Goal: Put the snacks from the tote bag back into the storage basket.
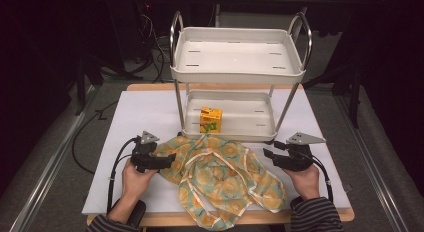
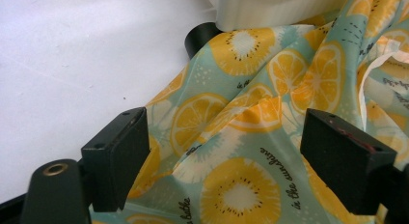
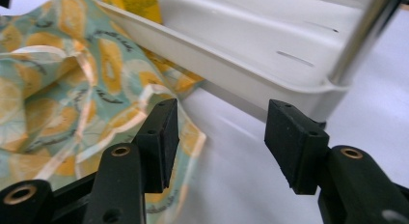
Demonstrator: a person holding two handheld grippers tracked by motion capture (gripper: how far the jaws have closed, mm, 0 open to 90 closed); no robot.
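A crumpled cloth bag [image 1: 225, 177] printed with lemon slices on pale green lies on the white table cover, in front of a white two-tier cart [image 1: 237, 67]. An orange juice carton [image 1: 210, 120] stands on the cart's lower shelf. My left gripper [image 1: 169, 159] sits at the bag's left edge; in the left gripper view the bag [image 2: 241, 151] lies between its wide-apart jaws, my left gripper [image 2: 224, 156] open. My right gripper [image 1: 267, 154] hovers at the bag's right edge. In the right gripper view my right gripper [image 3: 219, 137] is open over bare cover, the bag's corner [image 3: 72, 103] beside its left pad.
The cart's lower tray [image 3: 251, 55] and a chrome leg [image 3: 361, 35] stand close ahead of the right gripper. A black caster [image 2: 200, 35] sits by the bag's far edge. The white cover [image 1: 135, 117] ends near the wooden table edge at the front.
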